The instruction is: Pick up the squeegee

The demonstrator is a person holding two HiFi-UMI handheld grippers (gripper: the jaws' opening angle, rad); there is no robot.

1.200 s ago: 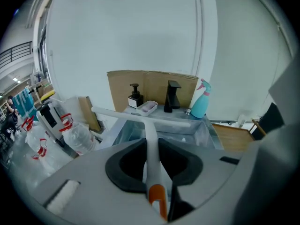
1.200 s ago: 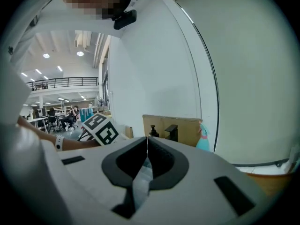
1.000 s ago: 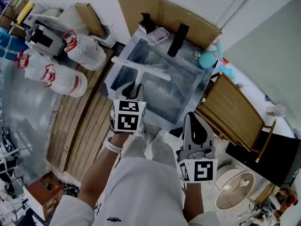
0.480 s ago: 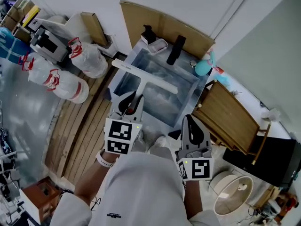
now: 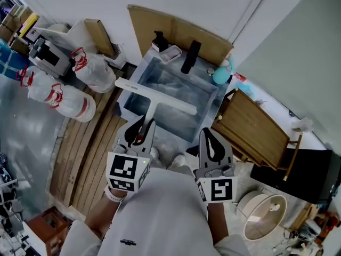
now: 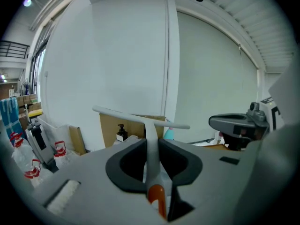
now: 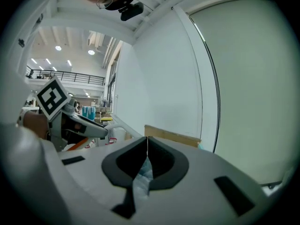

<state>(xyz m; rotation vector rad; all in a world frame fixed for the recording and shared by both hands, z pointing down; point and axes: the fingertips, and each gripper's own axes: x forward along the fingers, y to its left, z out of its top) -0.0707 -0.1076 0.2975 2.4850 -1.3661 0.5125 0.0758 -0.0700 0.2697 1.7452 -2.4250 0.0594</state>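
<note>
A white T-shaped squeegee with an orange handle end hangs in the air above the metal sink. My left gripper is shut on its handle, and the blade lies crosswise over the sink's near left part. In the left gripper view the squeegee rises between the pads, blade against the white wall. My right gripper is shut with nothing in it, held level beside the left one, near the sink's front edge. In the right gripper view its pads meet.
A black faucet, soap bottle and small tray stand at the sink's back rim, a teal bottle at its right. A wooden rack is on the right. Bagged bottles and wooden planks lie left.
My left gripper has risen and drawn back toward me with the squeegee, lifting it clear of the sink. The right gripper has risen slightly.
</note>
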